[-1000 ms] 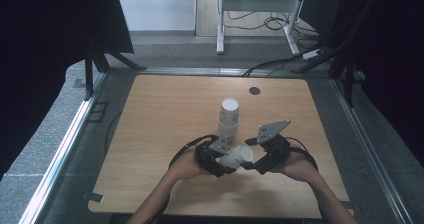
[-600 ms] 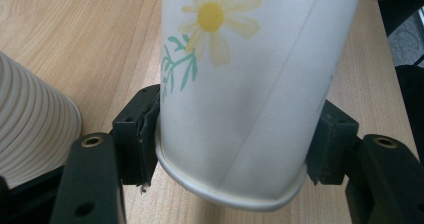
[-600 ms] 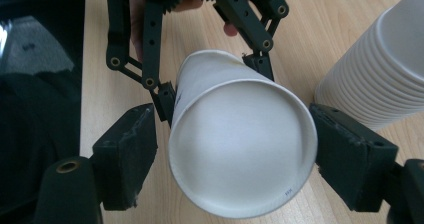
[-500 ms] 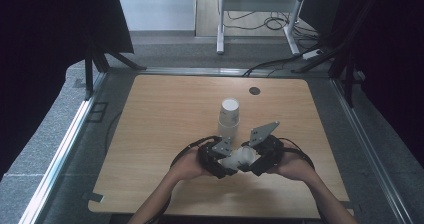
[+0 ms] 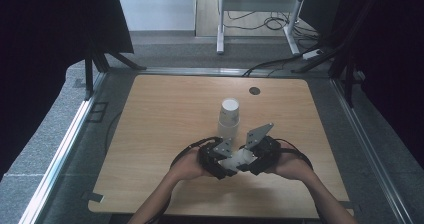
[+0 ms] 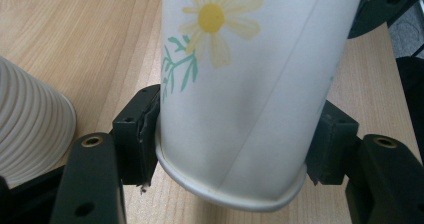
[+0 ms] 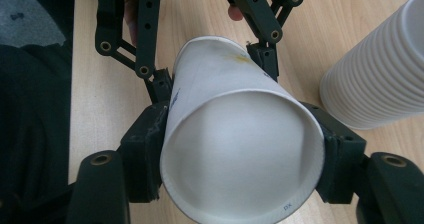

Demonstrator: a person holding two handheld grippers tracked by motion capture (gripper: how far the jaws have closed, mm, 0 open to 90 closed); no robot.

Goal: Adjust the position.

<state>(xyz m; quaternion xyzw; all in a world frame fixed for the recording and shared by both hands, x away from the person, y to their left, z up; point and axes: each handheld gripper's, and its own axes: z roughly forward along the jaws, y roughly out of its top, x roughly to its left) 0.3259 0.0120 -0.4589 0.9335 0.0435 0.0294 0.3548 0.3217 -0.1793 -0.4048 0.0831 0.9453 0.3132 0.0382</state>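
1 paper cup (image 5: 234,162) was held sideways above the table (image 5: 160,109), near the cup stack (image 5: 229,116), clamped by the left gripper (image 6: 231,149) at 1 end. the right gripper (image 7: 242,156) jaws had just been closing and were pressed on the other end. judged light, thin and crushable, so it was best gripped gently at the stiffer rim.

right tongs (image 7: 240,169) closed onto paper cup (image 7: 235,149)

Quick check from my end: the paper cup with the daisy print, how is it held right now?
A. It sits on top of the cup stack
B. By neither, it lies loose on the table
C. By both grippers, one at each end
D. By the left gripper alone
C: the left gripper clamps the daisy cup near its bottom rim, and the right gripper, whose jaws have just been closing, clasps its open mouth.
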